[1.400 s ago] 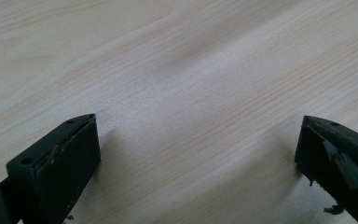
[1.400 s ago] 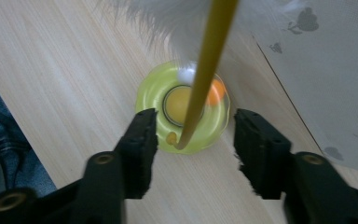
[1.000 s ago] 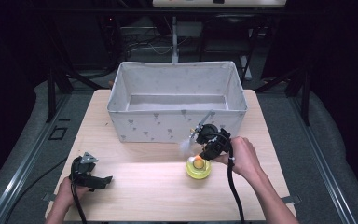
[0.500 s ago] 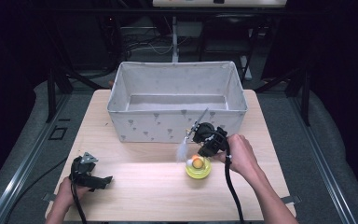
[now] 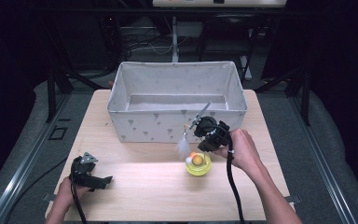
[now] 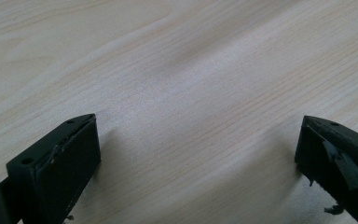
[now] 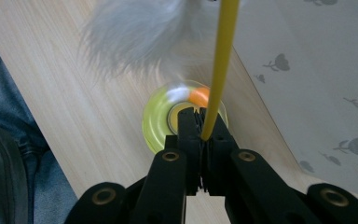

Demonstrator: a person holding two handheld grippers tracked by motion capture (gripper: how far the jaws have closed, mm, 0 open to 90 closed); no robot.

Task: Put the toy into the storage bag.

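Clamping its jaws on the yellow wand [image 7: 220,70], the right gripper [image 5: 204,129] has the feather toy [image 5: 183,146] lifted beside the yellow dish [image 5: 198,166]; dropping it into the fabric bin [image 5: 135,128] seems left; the left gripper [image 6: 196,158] rests agape, empty, on the table [image 5: 140,186].

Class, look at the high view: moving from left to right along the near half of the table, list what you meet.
Left hand-held gripper → white feather → yellow dish with ball → right hand-held gripper, shut on a thin wand.
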